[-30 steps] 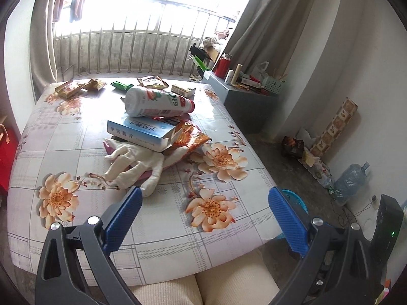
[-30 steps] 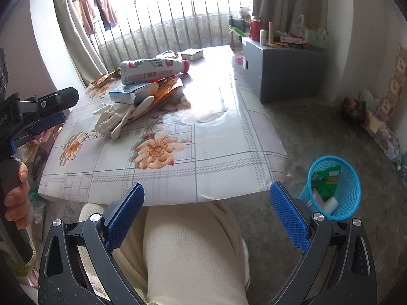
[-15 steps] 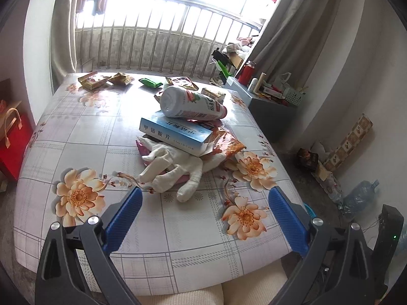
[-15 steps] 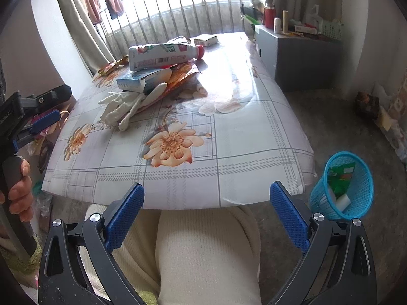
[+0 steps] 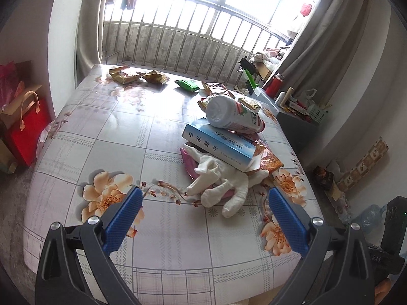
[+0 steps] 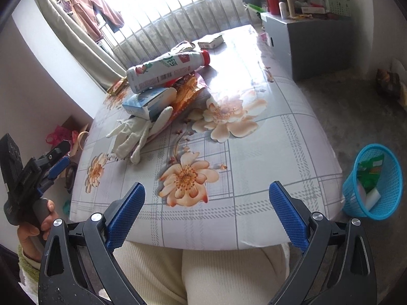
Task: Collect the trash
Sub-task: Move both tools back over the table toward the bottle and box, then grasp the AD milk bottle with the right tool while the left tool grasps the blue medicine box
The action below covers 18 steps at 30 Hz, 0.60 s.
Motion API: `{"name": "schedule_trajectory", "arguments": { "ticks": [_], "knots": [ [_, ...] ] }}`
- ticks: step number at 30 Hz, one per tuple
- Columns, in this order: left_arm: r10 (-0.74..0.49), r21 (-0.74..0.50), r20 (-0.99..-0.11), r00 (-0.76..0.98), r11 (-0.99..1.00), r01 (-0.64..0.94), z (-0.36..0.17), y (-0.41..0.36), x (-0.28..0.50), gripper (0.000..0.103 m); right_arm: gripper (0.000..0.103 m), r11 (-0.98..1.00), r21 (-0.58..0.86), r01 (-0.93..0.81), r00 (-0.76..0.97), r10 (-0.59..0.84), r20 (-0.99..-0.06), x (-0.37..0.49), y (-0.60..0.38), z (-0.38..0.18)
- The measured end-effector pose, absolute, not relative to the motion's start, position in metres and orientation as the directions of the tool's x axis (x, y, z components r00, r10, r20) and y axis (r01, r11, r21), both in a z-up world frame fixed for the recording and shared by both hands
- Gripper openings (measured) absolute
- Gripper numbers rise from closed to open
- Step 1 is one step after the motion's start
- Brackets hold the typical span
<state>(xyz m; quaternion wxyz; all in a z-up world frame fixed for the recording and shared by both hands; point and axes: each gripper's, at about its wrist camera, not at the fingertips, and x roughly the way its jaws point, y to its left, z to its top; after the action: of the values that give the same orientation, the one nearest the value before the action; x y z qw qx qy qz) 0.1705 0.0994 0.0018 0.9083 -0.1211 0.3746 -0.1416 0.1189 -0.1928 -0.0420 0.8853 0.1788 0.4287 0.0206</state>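
Note:
A heap of trash lies mid-table: a white bottle [image 5: 232, 115] with a red cap on a blue medicine box [image 5: 218, 147], an orange wrapper [image 5: 267, 157] and white gloves [image 5: 223, 185]. The same bottle [image 6: 165, 71], box [image 6: 150, 103] and gloves [image 6: 134, 137] show in the right wrist view. My left gripper [image 5: 203, 218] hovers open just short of the gloves, over the table's near part. My right gripper [image 6: 206, 211] stands open above the table's front edge, empty. A blue mesh bin [image 6: 376, 183] with trash stands on the floor to the right.
Several wrappers [image 5: 124, 76] and a green packet [image 5: 187, 85] lie at the table's far end by the window rail. A grey cabinet [image 6: 315, 40] stands right of the table. Red bags [image 5: 23, 127] sit on the floor left. The person's legs [image 6: 203, 274] are under the front edge.
My left gripper has risen and swung left, now looking down on the heap from nearer. The right gripper moved forward over the table edge. Both stayed open.

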Motion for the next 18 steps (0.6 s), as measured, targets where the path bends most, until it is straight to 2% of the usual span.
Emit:
{"name": "schedule_trajectory", "arguments": {
  "ticks": [8,18],
  "knots": [
    [-0.374,-0.337,-0.607,0.701,0.92,0.198,0.007,0.102,0.195,0.097,0.079,0.886,0.458,0.079,0.631,0.311,-0.711,0.154,-0.203,-0.034],
    [-0.409,-0.367,-0.621,0.668,0.905,0.213,-0.013,0.096,0.214,0.097,0.072,0.787,0.617,0.004,0.644,0.47,-0.604,0.215,-0.213,-0.008]
  ]
}}
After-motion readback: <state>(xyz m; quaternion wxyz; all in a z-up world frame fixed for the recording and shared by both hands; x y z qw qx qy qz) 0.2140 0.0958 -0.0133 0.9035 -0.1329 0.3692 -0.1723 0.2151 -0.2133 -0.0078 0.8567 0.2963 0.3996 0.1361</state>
